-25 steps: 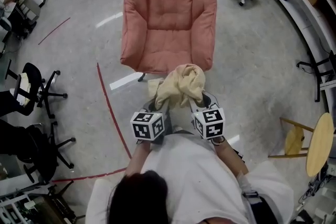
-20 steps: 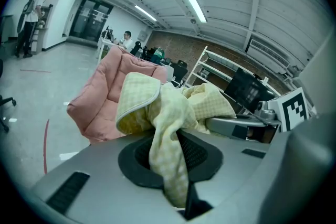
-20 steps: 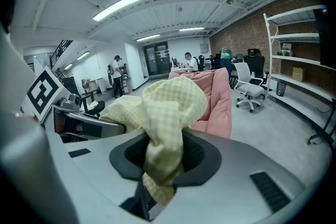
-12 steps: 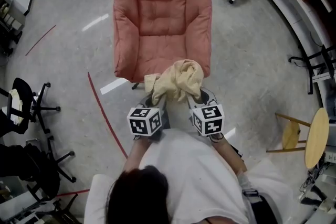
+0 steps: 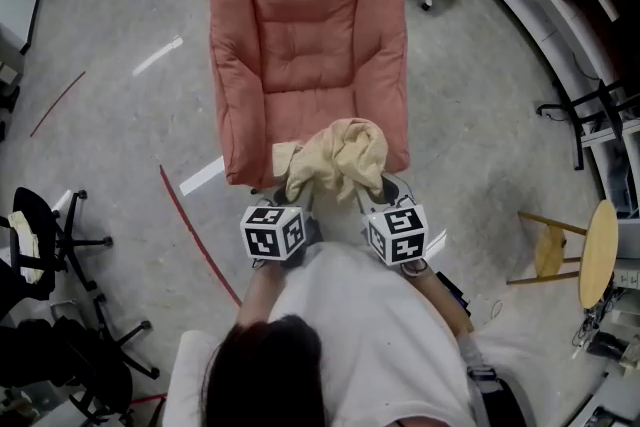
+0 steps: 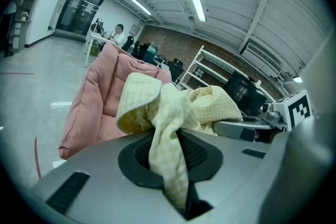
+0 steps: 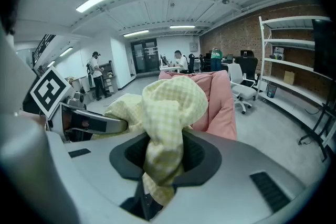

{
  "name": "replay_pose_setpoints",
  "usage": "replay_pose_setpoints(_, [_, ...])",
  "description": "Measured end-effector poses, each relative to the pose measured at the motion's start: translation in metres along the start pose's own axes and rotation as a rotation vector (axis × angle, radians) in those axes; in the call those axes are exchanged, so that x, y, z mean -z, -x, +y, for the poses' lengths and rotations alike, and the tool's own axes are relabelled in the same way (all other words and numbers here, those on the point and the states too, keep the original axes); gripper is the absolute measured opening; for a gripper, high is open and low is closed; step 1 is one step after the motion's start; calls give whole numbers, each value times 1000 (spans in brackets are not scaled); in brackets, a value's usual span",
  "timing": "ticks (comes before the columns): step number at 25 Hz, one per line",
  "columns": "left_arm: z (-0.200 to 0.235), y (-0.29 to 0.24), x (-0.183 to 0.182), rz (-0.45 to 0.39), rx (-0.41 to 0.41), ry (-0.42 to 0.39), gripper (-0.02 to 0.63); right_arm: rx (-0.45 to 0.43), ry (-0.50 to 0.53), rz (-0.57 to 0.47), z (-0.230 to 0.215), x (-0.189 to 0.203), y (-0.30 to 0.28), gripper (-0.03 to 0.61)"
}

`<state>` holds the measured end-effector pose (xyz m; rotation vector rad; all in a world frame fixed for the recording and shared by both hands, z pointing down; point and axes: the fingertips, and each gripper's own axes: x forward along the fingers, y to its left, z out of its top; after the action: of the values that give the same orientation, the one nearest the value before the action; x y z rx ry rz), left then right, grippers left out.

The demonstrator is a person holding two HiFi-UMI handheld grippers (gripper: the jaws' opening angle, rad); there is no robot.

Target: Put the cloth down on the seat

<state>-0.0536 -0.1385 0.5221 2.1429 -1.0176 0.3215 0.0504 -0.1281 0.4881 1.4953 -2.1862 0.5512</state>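
Step in hand looks like the carry. Yellow checked cloth (image 5: 338, 155) is bunched in the air between both grippers, over the front edge of the pink armchair seat (image 5: 300, 110), not yet resting on it; left gripper (image 6: 170, 176) nearly closed, pinching one fold; right gripper (image 7: 157, 176) slightly wider, clamped on another fold; next move probably needs a forward reach over the seat middle; lower; release both.

1. seat (image 5: 300, 65): salmon-pink padded armchair with a tufted cushion and thick arms. It stands in the upper centre of the head view, its front edge towards the bottom of the frame.

2. cloth (image 5: 338, 158): pale yellow, fine check weave, lighter hem. It is crumpled into a raised bunch with one corner flopping left. It sits at frame centre, overlapping the seat's front edge; whether they touch cannot be told.
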Motion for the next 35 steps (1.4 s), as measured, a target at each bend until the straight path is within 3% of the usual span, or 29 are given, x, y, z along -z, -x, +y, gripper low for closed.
replay_pose_setpoints(16, [55, -29, -37, 77, 5, -10, 67, 23, -47, 64, 0, -23, -72, 115])
replay_pose_setpoints(25, [77, -60, -52, 113, -25, -5, 67, 2, -115, 101, -29, -24, -109, 115])
replay_pose_setpoints(35, [134, -132, -52, 159, -122, 131, 67, -58, -177, 218, -73, -11, -193, 115])
